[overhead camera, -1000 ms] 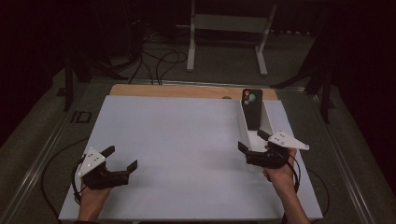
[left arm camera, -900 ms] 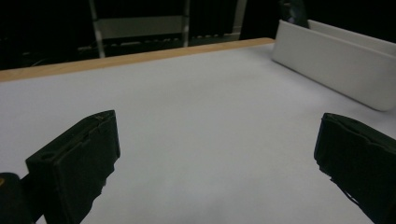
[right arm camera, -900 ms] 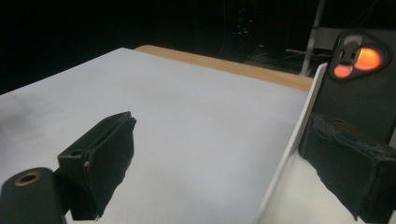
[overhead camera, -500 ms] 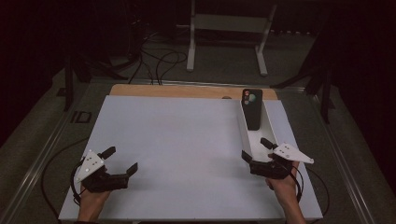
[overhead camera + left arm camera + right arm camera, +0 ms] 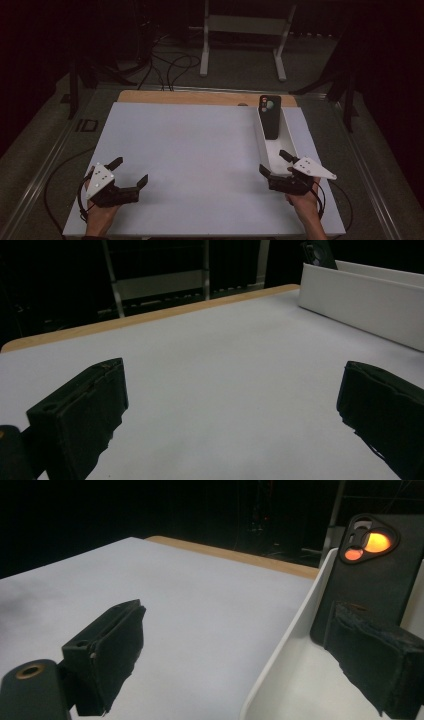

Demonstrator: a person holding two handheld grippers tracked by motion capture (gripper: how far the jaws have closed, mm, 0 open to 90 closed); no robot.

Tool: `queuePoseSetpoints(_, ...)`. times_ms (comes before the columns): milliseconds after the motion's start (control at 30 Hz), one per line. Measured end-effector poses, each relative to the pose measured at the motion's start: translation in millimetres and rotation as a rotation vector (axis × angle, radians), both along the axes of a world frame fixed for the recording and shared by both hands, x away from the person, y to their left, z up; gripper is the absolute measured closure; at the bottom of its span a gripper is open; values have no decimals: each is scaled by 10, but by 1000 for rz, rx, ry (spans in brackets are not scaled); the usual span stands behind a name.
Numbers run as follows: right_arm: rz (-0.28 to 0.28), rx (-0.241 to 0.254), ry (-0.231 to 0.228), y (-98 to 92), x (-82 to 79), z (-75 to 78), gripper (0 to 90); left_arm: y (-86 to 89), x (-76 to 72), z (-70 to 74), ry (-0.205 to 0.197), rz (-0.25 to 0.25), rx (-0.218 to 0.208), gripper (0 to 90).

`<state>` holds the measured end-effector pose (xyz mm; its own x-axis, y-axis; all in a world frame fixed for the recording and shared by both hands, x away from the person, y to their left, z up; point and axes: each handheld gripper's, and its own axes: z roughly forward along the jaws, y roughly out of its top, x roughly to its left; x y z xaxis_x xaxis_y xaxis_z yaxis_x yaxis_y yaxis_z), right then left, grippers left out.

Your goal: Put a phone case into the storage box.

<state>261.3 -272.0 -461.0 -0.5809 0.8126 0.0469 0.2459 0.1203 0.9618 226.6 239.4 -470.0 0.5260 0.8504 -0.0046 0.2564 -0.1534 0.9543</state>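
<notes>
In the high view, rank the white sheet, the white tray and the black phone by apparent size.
1. White sheet, by far the largest.
2. White tray.
3. Black phone, which stands in the tray; smallest.

The left claw [image 5: 235, 410] hangs wide open over the white surface [image 5: 215, 370]; ahead to its right stands a white tray [image 5: 365, 300], a dark phone [image 5: 318, 252] inside.
</notes>
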Motion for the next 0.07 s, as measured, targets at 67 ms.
queuePoseSetpoints(67,2,0,-2,2,1,0,89,-1,0,3,-2,6,1,6)
